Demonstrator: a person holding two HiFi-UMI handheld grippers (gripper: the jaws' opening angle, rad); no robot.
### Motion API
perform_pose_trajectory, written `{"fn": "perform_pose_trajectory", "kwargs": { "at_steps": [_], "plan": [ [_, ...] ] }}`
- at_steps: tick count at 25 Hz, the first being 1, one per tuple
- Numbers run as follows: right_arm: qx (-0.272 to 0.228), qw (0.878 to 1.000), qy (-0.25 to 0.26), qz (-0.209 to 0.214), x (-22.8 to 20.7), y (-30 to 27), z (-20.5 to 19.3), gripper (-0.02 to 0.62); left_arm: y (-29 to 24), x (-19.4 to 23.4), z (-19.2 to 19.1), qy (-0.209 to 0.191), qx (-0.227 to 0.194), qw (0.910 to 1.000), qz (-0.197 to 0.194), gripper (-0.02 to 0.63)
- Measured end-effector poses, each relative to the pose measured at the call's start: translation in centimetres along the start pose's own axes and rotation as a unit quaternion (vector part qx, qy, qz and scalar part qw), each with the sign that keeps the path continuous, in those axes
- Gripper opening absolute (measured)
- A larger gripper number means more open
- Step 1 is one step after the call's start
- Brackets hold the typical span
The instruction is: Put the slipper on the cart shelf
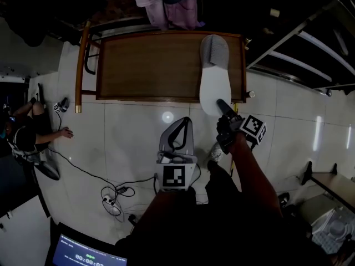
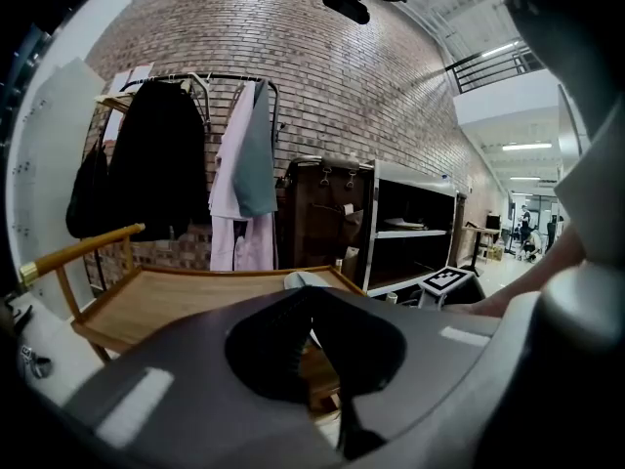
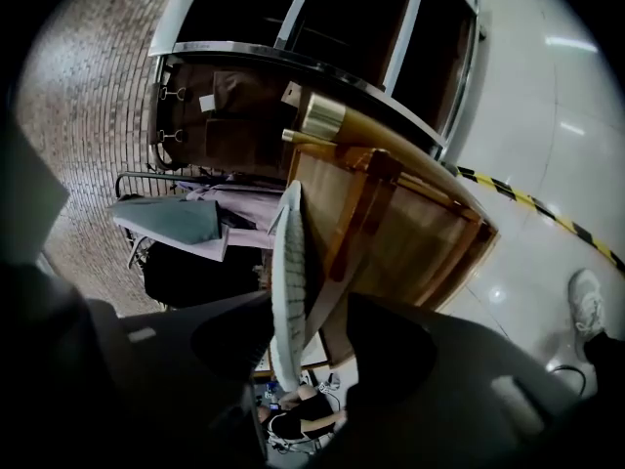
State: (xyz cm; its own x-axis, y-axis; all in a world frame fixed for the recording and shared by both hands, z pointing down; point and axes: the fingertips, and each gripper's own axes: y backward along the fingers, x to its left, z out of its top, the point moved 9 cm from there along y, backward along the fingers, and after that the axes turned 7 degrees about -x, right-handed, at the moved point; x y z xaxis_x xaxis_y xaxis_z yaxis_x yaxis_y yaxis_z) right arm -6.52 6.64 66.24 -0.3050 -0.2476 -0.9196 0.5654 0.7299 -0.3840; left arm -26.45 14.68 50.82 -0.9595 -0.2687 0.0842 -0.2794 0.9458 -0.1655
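Observation:
A white slipper (image 1: 214, 76) with a grey toe lies lengthwise on the right side of the wooden cart's top shelf (image 1: 144, 65). Its heel hangs over the front edge. My right gripper (image 1: 224, 108) is at that heel. In the right gripper view the slipper's sole (image 3: 285, 291) stands edge-on between the jaws of the right gripper (image 3: 303, 330). The sole is close to one jaw and a gap shows at the other, so the grip is open. My left gripper (image 1: 183, 123) hangs over the floor in front of the cart, tips together and holding nothing.
A person (image 1: 28, 132) sits on the floor at the left, with cables (image 1: 113, 195) trailing nearby. Clothes (image 2: 234, 164) hang on a rack behind the cart. Black shelving (image 2: 410, 223) stands to the right of it. A screen (image 1: 89, 254) glows at the bottom left.

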Motion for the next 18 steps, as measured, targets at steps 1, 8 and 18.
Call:
{"fn": "perform_pose_trajectory", "kwargs": {
  "at_steps": [1,8,18],
  "plan": [
    [0.002,1.0,0.002,0.0,0.1,0.0,0.1,0.199,0.1,0.0,0.0,0.001,0.001,1.0,0.004,0.012],
    [0.004,0.999,0.033,0.011,1.4,0.2,0.1,0.054,0.8,1.1,-0.1,0.004,0.007,0.9999,0.014,0.012],
    [-0.034,0.971,0.234,0.022,6.7,3.6,-0.4,0.034,1.3,1.8,1.2,-0.003,-0.002,0.9999,0.011,0.012]
  ]
}}
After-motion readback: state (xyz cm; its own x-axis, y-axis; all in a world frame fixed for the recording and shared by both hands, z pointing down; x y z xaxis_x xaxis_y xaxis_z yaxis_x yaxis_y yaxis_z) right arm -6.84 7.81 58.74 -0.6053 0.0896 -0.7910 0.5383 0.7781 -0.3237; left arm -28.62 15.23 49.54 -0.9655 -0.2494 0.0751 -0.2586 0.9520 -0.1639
